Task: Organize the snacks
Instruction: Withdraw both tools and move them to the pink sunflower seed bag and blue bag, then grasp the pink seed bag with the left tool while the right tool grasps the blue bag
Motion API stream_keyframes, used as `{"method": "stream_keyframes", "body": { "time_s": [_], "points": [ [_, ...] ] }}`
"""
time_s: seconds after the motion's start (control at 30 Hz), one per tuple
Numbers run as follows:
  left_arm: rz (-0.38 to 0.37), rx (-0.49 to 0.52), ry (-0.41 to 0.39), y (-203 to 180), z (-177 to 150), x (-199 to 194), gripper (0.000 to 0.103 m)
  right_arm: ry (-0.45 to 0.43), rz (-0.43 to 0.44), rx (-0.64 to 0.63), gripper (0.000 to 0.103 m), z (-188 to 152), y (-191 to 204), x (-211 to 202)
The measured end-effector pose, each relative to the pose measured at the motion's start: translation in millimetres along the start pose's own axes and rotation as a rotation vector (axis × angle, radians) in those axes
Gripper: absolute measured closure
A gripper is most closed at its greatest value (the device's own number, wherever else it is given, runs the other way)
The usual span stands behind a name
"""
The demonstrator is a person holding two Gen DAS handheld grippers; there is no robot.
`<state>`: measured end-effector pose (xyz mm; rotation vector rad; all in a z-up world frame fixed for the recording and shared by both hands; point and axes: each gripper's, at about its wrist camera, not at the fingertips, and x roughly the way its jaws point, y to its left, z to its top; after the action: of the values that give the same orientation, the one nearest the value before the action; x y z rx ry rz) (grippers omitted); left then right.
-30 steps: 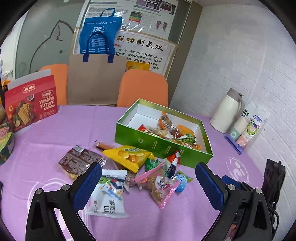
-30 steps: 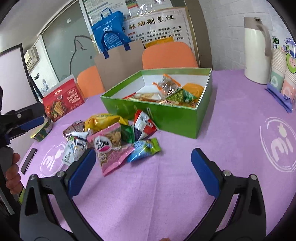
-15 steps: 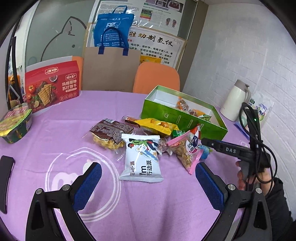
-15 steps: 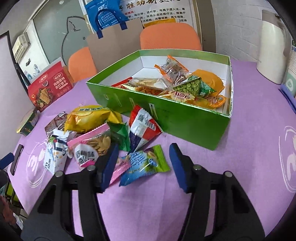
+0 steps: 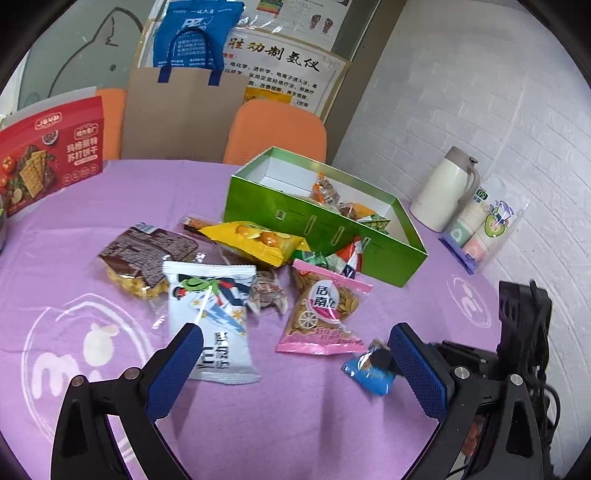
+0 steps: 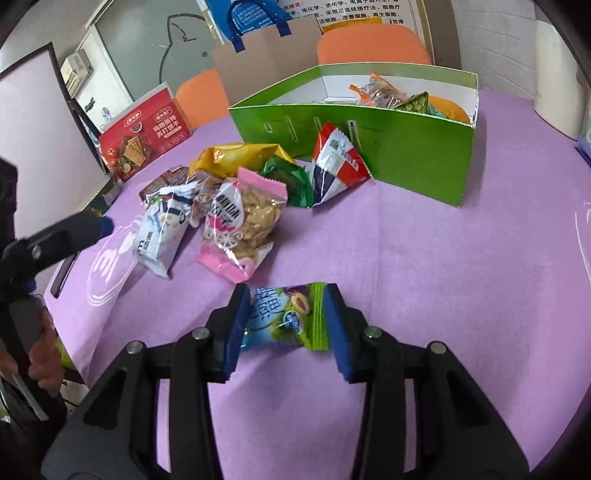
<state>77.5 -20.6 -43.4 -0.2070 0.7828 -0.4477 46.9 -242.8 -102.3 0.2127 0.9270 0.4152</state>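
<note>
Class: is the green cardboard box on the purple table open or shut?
Open: the green cardboard box has no lid on, and snack packets show inside.

The blue bag point(image 5: 197, 35) far ahead of the left gripper reads "PZ"; the cup sleeve point(image 5: 480, 225), ahead-right, shows "50".

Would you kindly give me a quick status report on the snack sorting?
Right gripper shut on blue-green packet. Left gripper open, empty. Green box ahead; path clear.
</note>
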Motion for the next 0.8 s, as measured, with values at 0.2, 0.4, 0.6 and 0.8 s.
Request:
{"method": "stream_keyframes", "body": {
  "time_s": [0.2,0.4,0.6,0.8],
  "points": [
    [0.007,0.065,0.059,-19,18,43,0.006,-0.01,-0.028,0.038,0.049,-8,-6,-8],
    [0.005,0.111,0.14,-30,21,81,0.023,-0.038,-0.024,0.053,0.04,-18,-5,-18],
    [-0.024,0.05,0.176,-23,2,83,0.062,-0.031,-0.025,0.061,0.04,-18,0,-13],
    [0.004,0.047,0.17,-19,-11,63,0.061,-0.017,-0.063,0.067,0.037,-15,11,-8]
  ]
}}
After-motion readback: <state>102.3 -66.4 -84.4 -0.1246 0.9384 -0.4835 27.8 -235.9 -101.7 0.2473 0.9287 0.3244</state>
